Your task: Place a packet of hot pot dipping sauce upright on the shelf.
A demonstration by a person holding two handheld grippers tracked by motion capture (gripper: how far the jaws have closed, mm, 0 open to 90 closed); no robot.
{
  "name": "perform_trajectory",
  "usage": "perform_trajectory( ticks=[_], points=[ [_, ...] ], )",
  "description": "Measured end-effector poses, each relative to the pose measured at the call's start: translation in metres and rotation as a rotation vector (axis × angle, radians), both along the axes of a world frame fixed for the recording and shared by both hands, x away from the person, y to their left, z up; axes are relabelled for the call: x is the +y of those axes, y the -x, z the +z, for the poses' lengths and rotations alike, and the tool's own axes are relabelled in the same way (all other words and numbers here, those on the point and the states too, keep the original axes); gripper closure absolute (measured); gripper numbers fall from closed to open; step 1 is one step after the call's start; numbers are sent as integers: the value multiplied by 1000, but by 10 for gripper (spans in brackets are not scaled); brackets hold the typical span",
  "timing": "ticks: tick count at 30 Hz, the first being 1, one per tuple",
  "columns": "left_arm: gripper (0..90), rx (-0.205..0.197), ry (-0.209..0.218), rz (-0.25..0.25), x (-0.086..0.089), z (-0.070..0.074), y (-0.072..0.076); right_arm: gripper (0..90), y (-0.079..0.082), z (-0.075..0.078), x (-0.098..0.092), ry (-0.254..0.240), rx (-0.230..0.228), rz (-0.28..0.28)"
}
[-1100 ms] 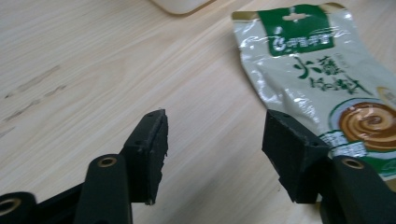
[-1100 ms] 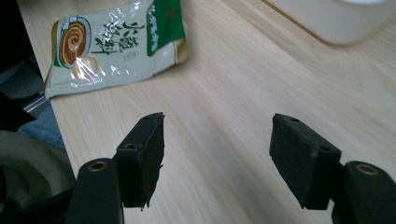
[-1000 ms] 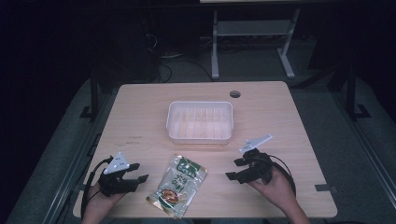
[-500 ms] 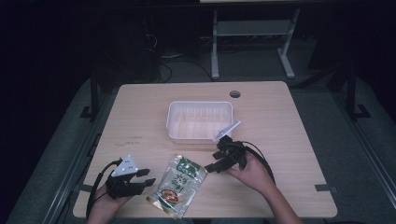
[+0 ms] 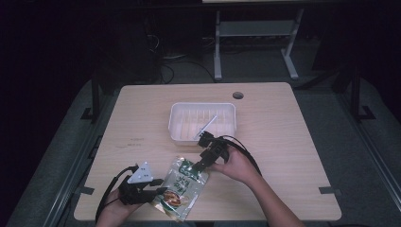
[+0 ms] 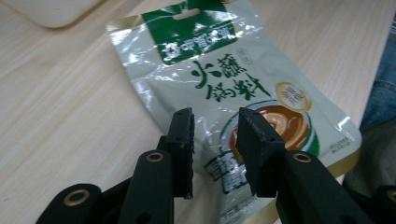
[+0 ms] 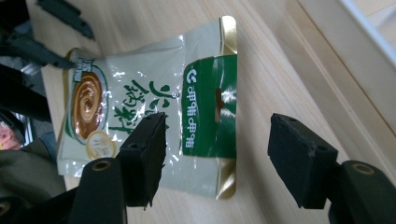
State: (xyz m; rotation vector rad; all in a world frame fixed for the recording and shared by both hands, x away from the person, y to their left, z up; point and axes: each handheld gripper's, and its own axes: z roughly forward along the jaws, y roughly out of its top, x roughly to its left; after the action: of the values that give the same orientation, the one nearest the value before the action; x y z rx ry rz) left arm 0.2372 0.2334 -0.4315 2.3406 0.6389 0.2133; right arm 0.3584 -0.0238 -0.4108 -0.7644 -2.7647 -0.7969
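White tray (image 5: pixel 202 122) sits mid-surface (image 5: pixel 293 132), empty as far as the high view shows, at 12 o'clock from the green-and-silver sauce pouch (image 5: pixel 182 187), which lies flat near the front edge. Right gripper (image 5: pixel 197 164), fingers (image 7: pixel 144 154) wide apart, is over the pouch's green top end at the pouch's 1 o'clock, tray wall just behind it. Left gripper (image 5: pixel 158 191), fingers (image 6: pixel 181 140) part-open, sits at the pouch's 8 o'clock, with the pouch's bottom edge between them, not clamped.
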Motion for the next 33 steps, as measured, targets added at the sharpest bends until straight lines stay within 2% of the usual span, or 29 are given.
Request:
perform_trajectory(
  ticks=[3, 6, 10, 14, 18, 33],
  points=[
    [669, 19, -12, -33, -5, -2, 2, 378, -4, -7, 11, 36, 16, 22],
    [676, 21, -19, -52, -8, -3, 5, 383, -7, -16, 19, 83, 23, 42],
    [676, 29, -37, -62, -9, -7, 6, 404, -11, -24, 24, 96, 45, 54],
    [678, 37, -31, -63, -8, -7, 5, 436, -13, -28, 27, 92, 79, 65],
    [678, 26, -43, -65, -9, -8, 5, 477, -12, -29, 28, 82, 113, 88],
    [678, 21, -56, -67, -11, -9, 5, 576, -12, -16, 34, 35, 151, 137]
  ],
)
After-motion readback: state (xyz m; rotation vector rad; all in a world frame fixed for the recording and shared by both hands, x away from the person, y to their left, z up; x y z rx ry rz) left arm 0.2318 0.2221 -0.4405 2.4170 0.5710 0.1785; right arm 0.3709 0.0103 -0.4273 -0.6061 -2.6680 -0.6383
